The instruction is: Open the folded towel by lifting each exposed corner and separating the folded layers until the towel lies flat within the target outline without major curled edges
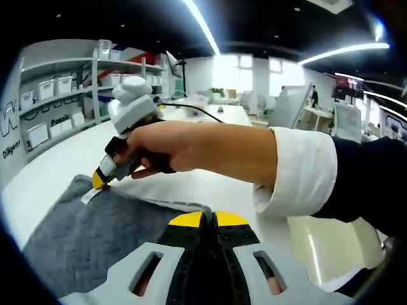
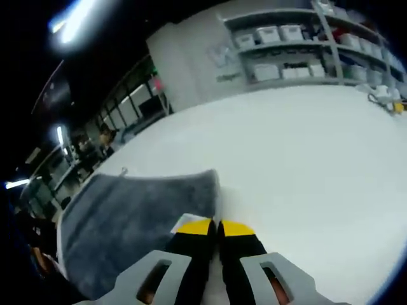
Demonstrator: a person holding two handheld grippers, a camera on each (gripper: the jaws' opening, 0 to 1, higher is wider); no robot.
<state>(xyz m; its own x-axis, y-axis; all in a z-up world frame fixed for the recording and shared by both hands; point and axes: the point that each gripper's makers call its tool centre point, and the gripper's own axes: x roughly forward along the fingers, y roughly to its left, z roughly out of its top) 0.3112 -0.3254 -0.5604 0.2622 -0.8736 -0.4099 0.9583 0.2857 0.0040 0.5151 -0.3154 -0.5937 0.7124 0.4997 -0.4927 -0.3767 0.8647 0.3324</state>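
Observation:
A grey towel [image 1: 95, 241] lies on the white table [image 1: 57, 165]. In the left gripper view my left gripper [image 1: 210, 219] has its yellow-tipped jaws pressed together on the towel's near edge. My right gripper [image 1: 100, 180], held by a hand, reaches in from the right. Its tip is at the towel's far corner, next to a small white label [image 1: 89, 196]. In the right gripper view the towel [image 2: 127, 216] spreads to the left, and my right gripper [image 2: 216, 227] is shut at its edge, with the label [image 2: 181, 223] beside its left jaw.
Shelves with white bins [image 1: 57, 95] stand behind the table, and appear again as shelves [image 2: 299, 44] in the right gripper view. A black cable [image 1: 197, 111] runs over the table. Small objects [image 2: 388, 101] lie at the far right. People stand in the background.

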